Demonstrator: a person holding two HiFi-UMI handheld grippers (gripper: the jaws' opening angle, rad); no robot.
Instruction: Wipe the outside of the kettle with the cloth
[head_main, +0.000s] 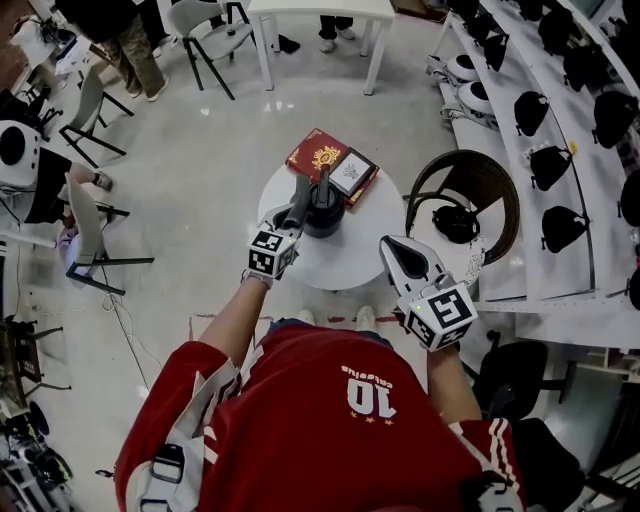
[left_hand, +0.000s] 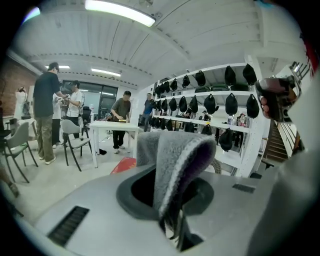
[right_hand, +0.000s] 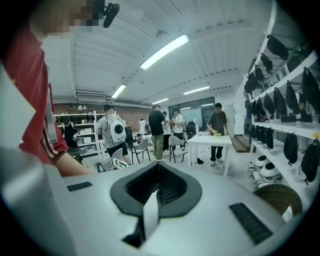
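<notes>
Fingers of the left gripper (head_main: 298, 205) clamp a grey cloth (left_hand: 175, 160), the dark kettle (head_main: 328, 212) just beside their tips on a round white table (head_main: 345, 262). The right gripper (right_hand: 152, 200) has its fingers pressed together, empty, apart from the kettle.

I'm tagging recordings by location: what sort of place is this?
Probably a shared workshop or lab, not a home: wall shelves full of dark gear, a white table with chairs, and several people standing at work.
</notes>
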